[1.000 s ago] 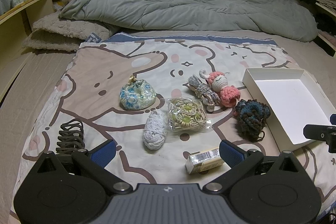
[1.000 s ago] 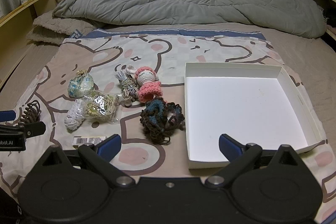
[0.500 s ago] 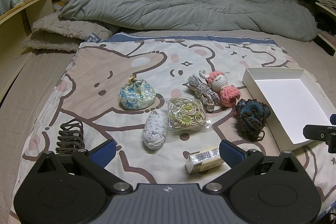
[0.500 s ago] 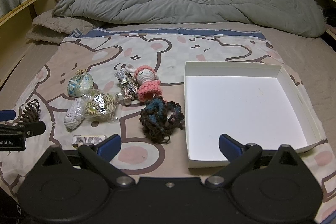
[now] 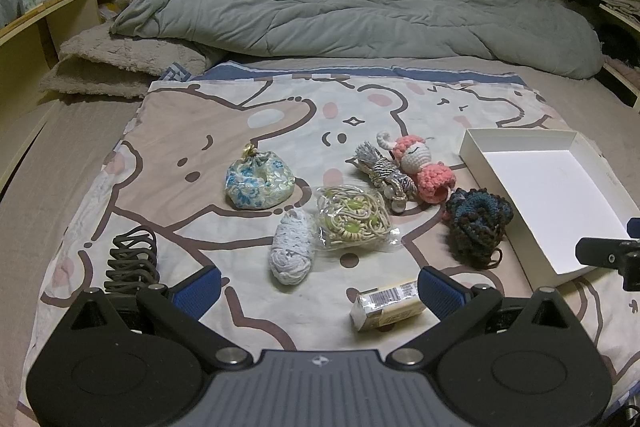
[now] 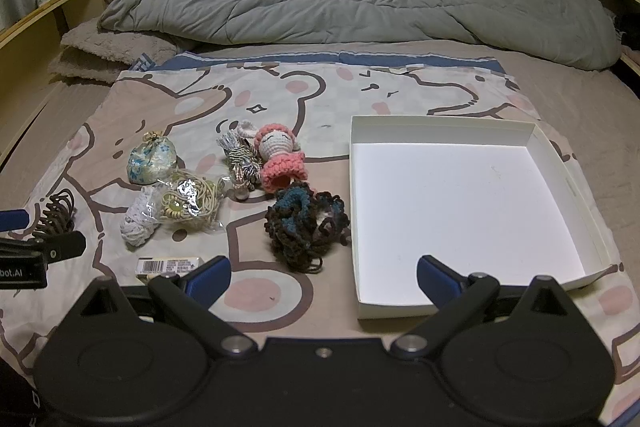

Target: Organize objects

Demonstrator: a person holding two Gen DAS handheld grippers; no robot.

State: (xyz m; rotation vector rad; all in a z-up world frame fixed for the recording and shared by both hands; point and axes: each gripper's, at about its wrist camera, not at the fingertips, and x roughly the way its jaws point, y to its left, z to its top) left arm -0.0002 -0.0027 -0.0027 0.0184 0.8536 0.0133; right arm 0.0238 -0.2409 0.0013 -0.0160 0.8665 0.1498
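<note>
A white empty box (image 6: 472, 203) lies on the bear-print sheet at the right; it also shows in the left wrist view (image 5: 556, 195). Left of it lie a dark crochet scrunchie (image 6: 306, 227), a pink crochet doll (image 6: 280, 157), a striped tassel (image 6: 240, 163), a bag of cord (image 6: 188, 203), a white yarn bundle (image 5: 292, 251), a floral pouch (image 5: 259, 181), a dark claw clip (image 5: 132, 259) and a small barcoded pack (image 5: 386, 305). My left gripper (image 5: 318, 291) is open above the near edge, by the pack. My right gripper (image 6: 324, 277) is open in front of the scrunchie and box.
A grey duvet (image 5: 360, 11) is heaped at the back of the bed, with a fuzzy blanket (image 5: 120, 63) at the left. A wooden shelf (image 5: 52, 3) with a green bottle runs along the left. Shelves with clothes stand at the right.
The right gripper view has shifted slightly; the objects sit a little higher and closer. The left gripper has not visibly moved.
</note>
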